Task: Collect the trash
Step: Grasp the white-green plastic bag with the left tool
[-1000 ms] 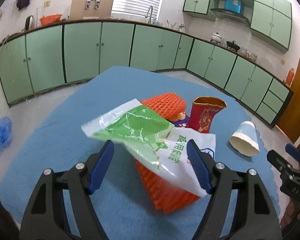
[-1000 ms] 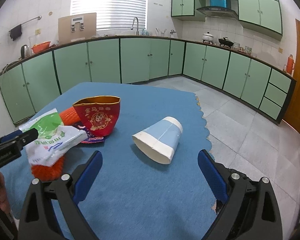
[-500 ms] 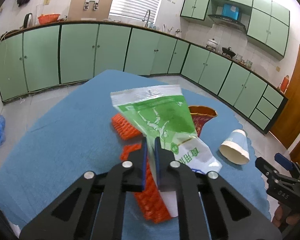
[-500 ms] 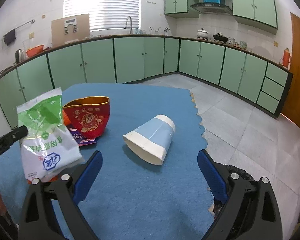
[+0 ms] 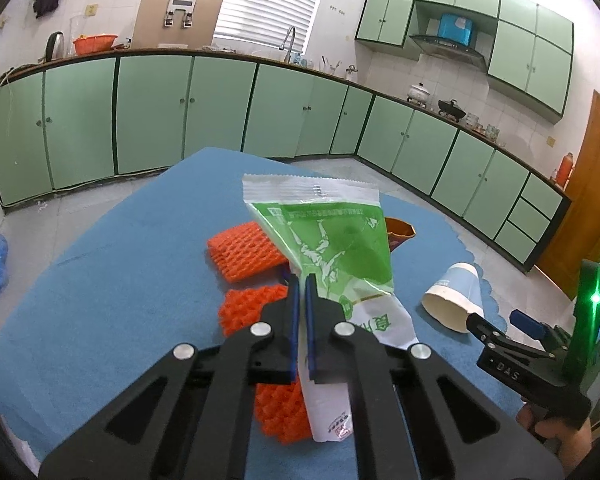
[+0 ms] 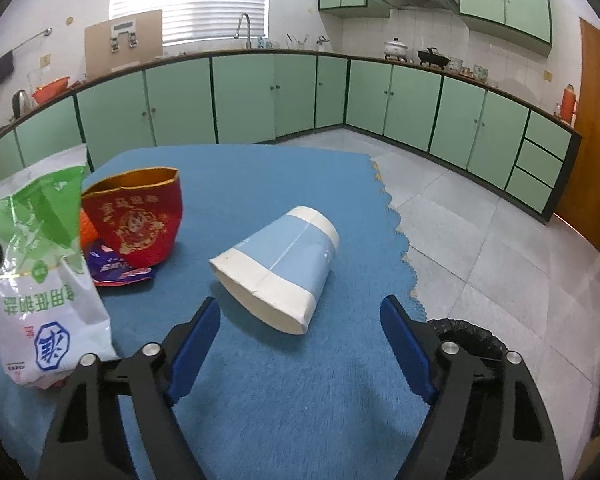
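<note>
My left claw [image 5: 300,280] has closed on the green-white bag [image 5: 332,248] and lifted it above the desk [image 6: 260,184], while my right claw [image 6: 300,312], empty, is closing near the lying paper cup [image 6: 280,268].
</note>
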A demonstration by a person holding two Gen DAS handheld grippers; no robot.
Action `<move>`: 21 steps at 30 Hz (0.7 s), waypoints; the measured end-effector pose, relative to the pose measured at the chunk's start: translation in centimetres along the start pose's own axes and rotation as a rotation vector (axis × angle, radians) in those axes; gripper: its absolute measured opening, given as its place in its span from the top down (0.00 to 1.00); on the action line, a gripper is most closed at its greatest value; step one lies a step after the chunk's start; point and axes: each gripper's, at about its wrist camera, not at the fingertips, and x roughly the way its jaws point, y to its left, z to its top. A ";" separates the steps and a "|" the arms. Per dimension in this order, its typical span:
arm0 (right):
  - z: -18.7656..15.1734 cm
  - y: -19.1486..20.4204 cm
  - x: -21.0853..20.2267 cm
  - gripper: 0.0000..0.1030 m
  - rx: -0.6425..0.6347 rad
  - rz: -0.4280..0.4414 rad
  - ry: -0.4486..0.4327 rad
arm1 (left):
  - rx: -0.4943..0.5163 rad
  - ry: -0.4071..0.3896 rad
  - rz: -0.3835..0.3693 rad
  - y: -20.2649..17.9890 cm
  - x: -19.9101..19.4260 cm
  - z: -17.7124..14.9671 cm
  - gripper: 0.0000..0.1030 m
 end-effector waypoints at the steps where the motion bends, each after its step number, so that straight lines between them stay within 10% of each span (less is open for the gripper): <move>1: 0.0 -0.1 0.3 0.26 0.004 -0.004 0.007 | -0.001 0.002 -0.001 -0.1 0.2 0.0 0.98; 11: 0.4 -1.5 2.1 0.49 0.052 0.030 0.050 | 0.013 0.015 0.006 -0.7 1.7 -0.1 0.99; 21: 0.1 -1.9 2.8 0.51 0.065 0.044 0.090 | 0.042 0.025 0.015 -1.7 2.5 -0.5 0.99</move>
